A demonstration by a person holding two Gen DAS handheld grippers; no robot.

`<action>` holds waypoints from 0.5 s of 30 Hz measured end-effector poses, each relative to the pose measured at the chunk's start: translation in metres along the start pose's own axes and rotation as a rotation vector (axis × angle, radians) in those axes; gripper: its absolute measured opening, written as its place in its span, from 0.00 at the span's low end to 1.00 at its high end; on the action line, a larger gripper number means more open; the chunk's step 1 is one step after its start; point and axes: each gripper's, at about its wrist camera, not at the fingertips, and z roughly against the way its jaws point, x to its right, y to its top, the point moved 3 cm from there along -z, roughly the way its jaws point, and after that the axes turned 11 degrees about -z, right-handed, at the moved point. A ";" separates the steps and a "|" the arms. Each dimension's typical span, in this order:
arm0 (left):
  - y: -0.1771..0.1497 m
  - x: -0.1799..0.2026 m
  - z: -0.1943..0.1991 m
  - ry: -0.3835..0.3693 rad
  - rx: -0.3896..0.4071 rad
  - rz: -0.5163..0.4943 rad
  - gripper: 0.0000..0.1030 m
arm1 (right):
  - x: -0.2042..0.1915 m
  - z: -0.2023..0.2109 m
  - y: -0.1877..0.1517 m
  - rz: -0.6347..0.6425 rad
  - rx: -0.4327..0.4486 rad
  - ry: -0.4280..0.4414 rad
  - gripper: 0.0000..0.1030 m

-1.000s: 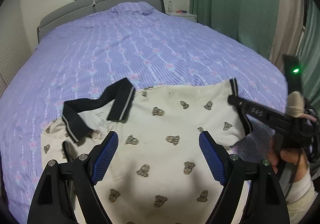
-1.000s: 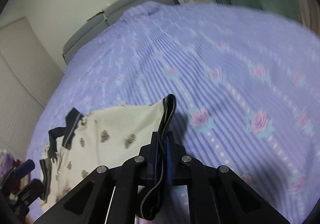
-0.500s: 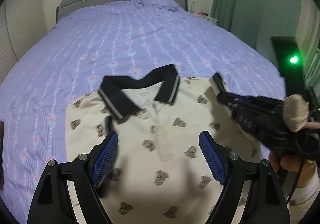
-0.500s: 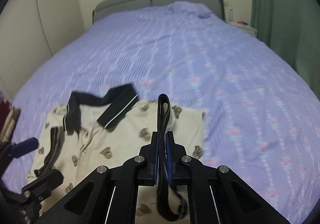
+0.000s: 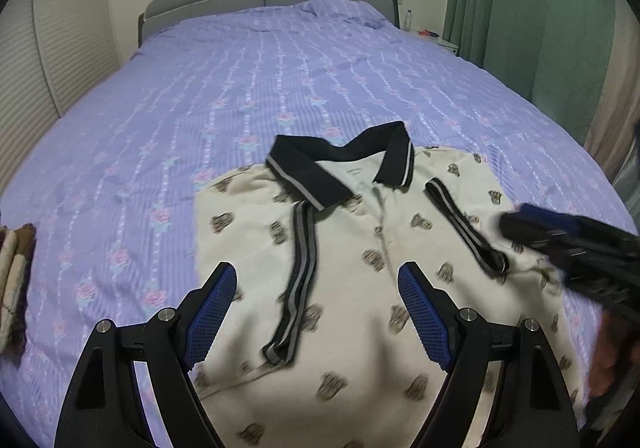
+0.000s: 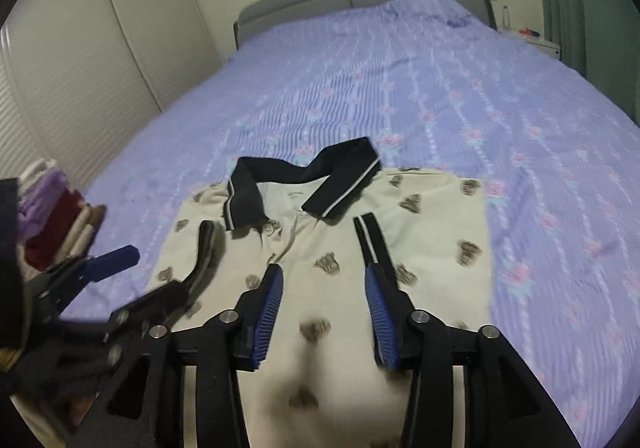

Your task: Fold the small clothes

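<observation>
**Both sleeves in, shirt waiting for its next fold**

The small cream polo shirt with brown printed motifs and a black, grey-edged collar lay face up on the lilac striped, rose-patterned bedspread, near the foot of the bed. Its two dark-trimmed sleeve cuffs were turned inward across the chest, one on each side of the button placket.

The left claw hung over the lower body of the shirt with its blue pads wide apart and nothing between them. The right claw was opening over the right side of the shirt, its jaws gripping no cloth.

The shirt looked light, soft and limp; it would probably sag and crease wherever it was unsupported. The hem corners looked like the sensible places to pinch, one per claw, taking all layers so the tucked sleeves did not slide out. A stack of folded clothes sat at the left edge.
</observation>
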 end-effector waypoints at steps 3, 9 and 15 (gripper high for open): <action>-0.012 -0.003 0.014 0.023 0.007 -0.014 0.81 | 0.014 0.033 -0.010 -0.010 0.042 -0.047 0.45; -0.042 -0.008 0.054 0.049 0.030 0.010 0.84 | 0.041 0.089 -0.026 -0.024 0.113 -0.168 0.45; -0.083 -0.014 0.094 0.070 0.020 0.049 0.87 | 0.049 0.135 -0.060 -0.014 0.109 -0.229 0.53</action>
